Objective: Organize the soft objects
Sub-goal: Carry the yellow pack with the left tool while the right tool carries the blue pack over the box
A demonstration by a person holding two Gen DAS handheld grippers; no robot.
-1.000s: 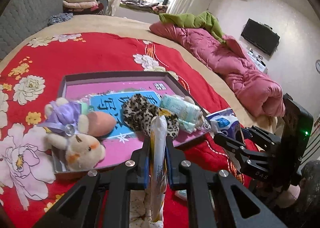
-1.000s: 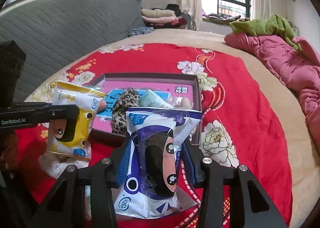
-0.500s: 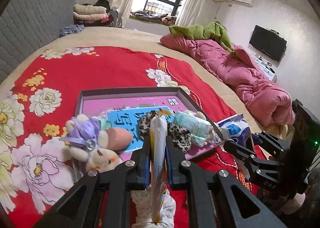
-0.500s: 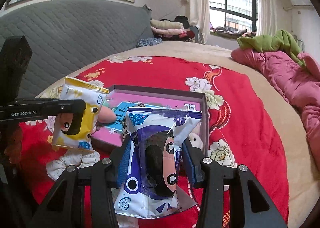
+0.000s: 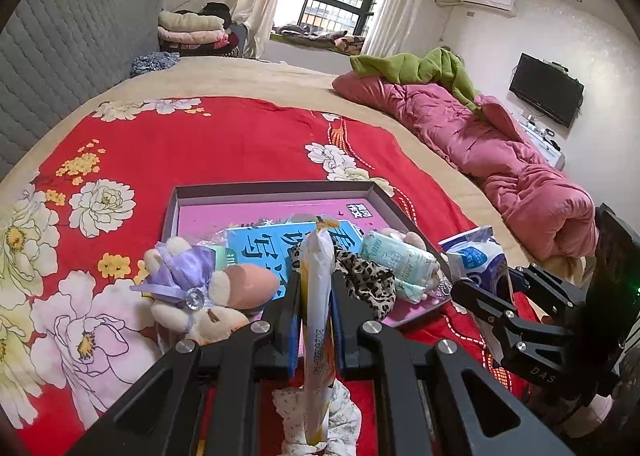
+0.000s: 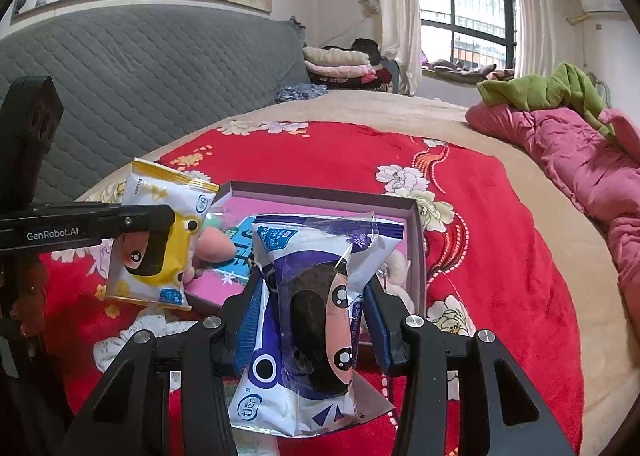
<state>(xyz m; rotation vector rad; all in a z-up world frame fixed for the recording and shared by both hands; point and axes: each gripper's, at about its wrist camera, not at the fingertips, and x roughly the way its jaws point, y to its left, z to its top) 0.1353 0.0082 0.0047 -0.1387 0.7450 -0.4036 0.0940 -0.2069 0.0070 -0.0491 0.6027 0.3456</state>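
Left wrist view shows the left gripper (image 5: 316,320) clamped on a yellow snack packet (image 5: 318,304) above the red bedspread (image 5: 224,144), near the tray (image 5: 276,189); the right gripper (image 6: 312,308) squeezes a blue snack packet (image 6: 316,296) beside it.

The far half of the tray (image 5: 276,189), up to its back wall, is bare pink floor, open to a reach from above. Its near half is crowded: a plush toy (image 5: 188,284) at the near left corner, a leopard scrunchie (image 5: 366,280) in the middle, a tissue pack (image 5: 396,260) by the right wall. Left of and beyond the tray, the red blanket (image 5: 208,144) lies clear. A white scrunchie (image 6: 140,330) lies on the blanket just before the tray's near edge.
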